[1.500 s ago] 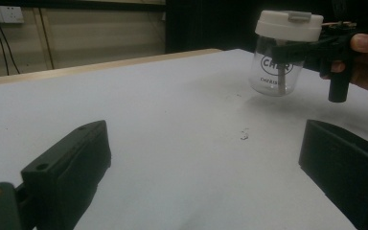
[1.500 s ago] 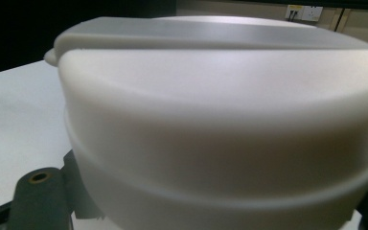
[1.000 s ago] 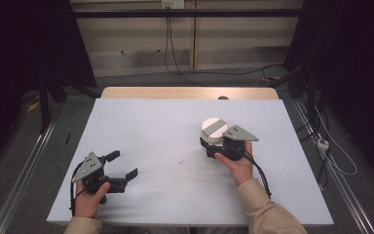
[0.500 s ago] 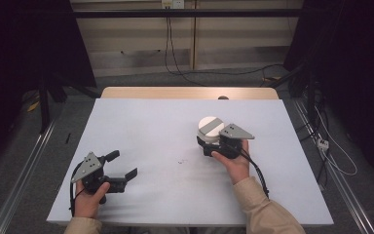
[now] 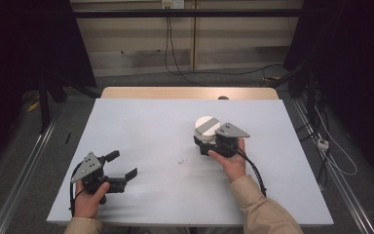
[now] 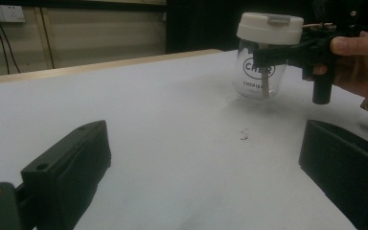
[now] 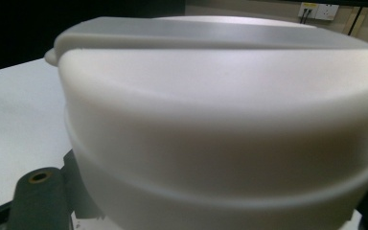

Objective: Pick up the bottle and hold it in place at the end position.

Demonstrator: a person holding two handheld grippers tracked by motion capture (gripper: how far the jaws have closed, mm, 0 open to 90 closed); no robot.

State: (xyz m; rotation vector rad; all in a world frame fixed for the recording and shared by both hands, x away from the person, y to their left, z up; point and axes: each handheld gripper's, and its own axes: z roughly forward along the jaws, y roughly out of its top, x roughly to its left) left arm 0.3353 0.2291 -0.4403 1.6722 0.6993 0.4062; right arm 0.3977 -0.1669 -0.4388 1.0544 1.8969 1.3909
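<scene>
Leftmost, the left gripper rests in the person's hand on the tabletop, well left of the jar and nearer the person's edge, its 2 jaws spread open with nothing between them. Right of it, the clear, white-lidded jar stands upright, and the right gripper, just behind it, has its jaws clamped on the jar.

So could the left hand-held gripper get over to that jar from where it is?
Probably yes: the left hand-held gripper is open, with bare table between it and the jar. The right hand-held gripper already grips it.
</scene>
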